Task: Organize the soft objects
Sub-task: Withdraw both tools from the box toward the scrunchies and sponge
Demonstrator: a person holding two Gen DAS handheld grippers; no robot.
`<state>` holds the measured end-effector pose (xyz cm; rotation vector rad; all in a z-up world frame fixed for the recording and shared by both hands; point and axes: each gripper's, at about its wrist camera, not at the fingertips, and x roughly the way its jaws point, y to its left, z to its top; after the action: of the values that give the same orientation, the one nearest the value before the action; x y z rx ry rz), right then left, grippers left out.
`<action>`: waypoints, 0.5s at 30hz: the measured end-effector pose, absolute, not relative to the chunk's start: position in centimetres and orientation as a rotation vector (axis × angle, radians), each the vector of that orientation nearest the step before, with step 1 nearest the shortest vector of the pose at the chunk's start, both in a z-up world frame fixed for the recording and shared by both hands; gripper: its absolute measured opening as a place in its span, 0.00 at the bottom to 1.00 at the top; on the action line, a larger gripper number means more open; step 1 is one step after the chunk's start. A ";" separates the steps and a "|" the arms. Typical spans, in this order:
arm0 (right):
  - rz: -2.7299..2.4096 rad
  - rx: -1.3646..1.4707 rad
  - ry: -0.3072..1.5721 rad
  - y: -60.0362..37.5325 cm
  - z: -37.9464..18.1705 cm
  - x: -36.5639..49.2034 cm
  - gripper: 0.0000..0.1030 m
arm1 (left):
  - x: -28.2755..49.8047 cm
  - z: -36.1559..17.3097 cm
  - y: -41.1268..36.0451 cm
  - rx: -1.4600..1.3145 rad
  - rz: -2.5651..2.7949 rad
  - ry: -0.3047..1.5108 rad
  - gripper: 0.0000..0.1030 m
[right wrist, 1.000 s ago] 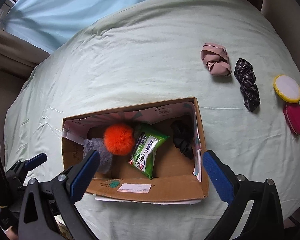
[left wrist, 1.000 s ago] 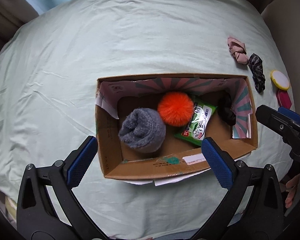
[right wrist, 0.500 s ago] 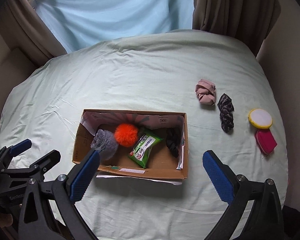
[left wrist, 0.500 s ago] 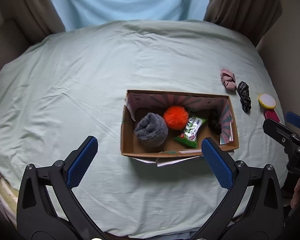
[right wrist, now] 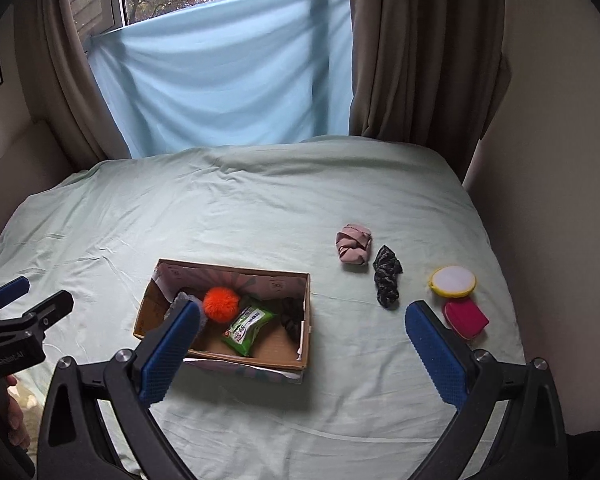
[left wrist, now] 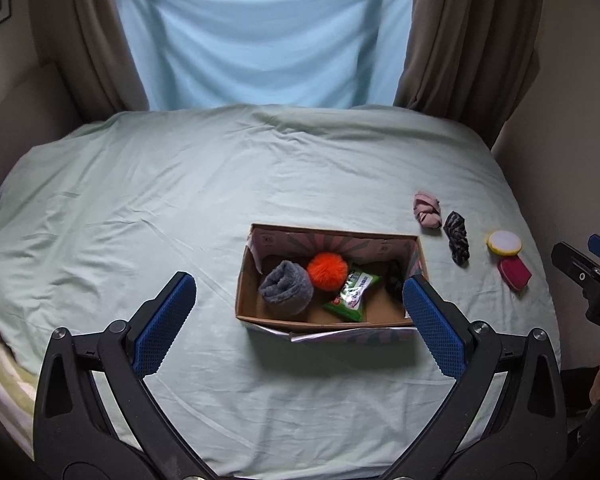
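Observation:
A cardboard box (left wrist: 256,268) (right wrist: 306,312) sits on the pale green bed. It holds a grey rolled sock (left wrist: 287,289), an orange pom-pom (left wrist: 327,271) (right wrist: 221,304), a green packet (left wrist: 352,293) (right wrist: 247,326) and a dark item (right wrist: 292,320). A pink cloth bundle (left wrist: 426,207) (right wrist: 353,244), a dark patterned scrunchie (left wrist: 457,237) (right wrist: 387,274), a yellow-rimmed round puff (left wrist: 504,242) (right wrist: 453,281) and a magenta case (left wrist: 514,273) (right wrist: 465,318) lie on the bed right of the box. My left gripper (left wrist: 298,324) is open and empty, high above the bed's near side. My right gripper (right wrist: 302,354) is open and empty too.
The bed (left wrist: 140,208) runs to a window with a blue sheet (right wrist: 220,92) and brown curtains (right wrist: 412,52). A wall (right wrist: 548,160) borders the right edge. Striped bedding (left wrist: 0,372) shows at the lower left.
Both grippers have pulled up and back from the box, so the whole bed and the window now show. Both stayed open. The objects have not moved.

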<state>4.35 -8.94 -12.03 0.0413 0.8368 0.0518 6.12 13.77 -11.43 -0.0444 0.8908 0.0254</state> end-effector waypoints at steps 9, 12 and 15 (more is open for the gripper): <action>0.037 0.055 0.811 -17.0 -12.3 3.3 0.99 | 7.2 -10.0 5.7 -0.047 0.004 0.855 1.00; 0.028 0.066 0.800 -20.3 -12.3 3.2 0.99 | 8.4 -10.5 2.1 -0.042 -0.027 0.876 1.00; 0.015 0.064 0.799 -23.4 -12.6 3.7 0.99 | 9.5 -11.1 -1.3 -0.049 -0.052 0.895 1.00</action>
<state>3.67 -23.43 -12.56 0.0645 0.7995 0.0147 9.50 -1.27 -11.12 -0.0486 0.8948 -0.0516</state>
